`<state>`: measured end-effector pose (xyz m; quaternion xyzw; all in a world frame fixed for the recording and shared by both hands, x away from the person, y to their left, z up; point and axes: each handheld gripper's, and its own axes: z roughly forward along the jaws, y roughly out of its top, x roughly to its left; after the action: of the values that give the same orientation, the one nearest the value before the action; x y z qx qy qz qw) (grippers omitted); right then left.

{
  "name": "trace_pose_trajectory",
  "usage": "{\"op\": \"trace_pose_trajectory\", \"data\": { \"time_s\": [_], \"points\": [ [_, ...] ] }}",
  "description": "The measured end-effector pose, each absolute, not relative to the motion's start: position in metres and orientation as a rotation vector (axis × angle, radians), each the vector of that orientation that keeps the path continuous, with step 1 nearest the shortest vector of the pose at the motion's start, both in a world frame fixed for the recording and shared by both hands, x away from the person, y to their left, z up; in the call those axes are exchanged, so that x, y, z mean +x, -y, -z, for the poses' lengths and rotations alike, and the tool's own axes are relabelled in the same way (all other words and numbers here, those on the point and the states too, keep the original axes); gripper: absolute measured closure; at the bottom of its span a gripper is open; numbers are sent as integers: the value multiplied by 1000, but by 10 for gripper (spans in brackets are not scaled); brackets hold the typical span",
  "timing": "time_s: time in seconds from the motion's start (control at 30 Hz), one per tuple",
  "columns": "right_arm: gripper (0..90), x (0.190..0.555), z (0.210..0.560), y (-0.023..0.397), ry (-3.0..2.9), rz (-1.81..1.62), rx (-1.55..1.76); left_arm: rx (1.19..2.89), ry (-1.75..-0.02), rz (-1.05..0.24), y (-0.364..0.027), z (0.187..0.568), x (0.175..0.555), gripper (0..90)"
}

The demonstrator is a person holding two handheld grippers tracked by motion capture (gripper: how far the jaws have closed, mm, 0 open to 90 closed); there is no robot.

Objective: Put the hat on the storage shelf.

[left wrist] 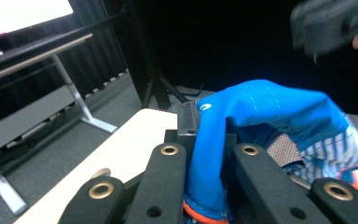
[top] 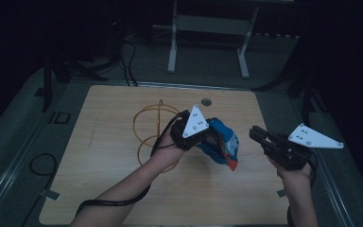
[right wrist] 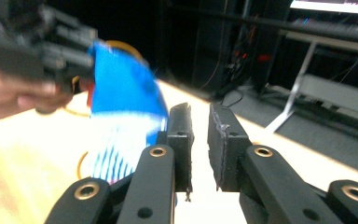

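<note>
The left gripper [top: 207,130] is clamped on a blue garment with striped lining [top: 223,142], holding it above the wooden table [top: 104,156]. The right gripper [top: 260,135] waits just beside it, jaws slightly parted and empty. Judging by this, a two-handed handling step is underway, and next the right gripper likely needs to pinch the hanging free edge.

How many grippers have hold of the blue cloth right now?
1: the left gripper pinches the blue cloth above the table; the right gripper is beside it, apart, holding nothing.

Black hand-held gripper [top: 207,131] with brass screws, white triangular plate.
</note>
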<state>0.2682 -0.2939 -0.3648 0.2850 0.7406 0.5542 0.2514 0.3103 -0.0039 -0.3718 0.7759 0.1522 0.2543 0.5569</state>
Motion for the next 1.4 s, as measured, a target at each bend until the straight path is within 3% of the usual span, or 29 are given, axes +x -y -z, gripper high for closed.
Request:
{"op": "trace_pose_trajectory", "data": {
  "time_s": [0.27, 0.63, 0.73, 1.3, 1.4],
  "points": [
    [764, 261, 391, 289, -2101, -1517, 788, 1795, -198, -463, -9, 370, 312, 874],
    [546, 236, 398, 267, -2160, -1521, 648, 1779, -11, -359, -13, 368, 310, 873],
    [526, 238, 397, 264, -2165, -1516, 639, 1748, -2, -306, -15, 369, 312, 873],
    [522, 244, 399, 247, -2195, -1533, 597, 1696, 140, -145, -12, 375, 313, 873],
    [585, 243, 398, 246, -2187, -1550, 605, 1691, 141, -141, -11, 375, 313, 873]
  ]
}}
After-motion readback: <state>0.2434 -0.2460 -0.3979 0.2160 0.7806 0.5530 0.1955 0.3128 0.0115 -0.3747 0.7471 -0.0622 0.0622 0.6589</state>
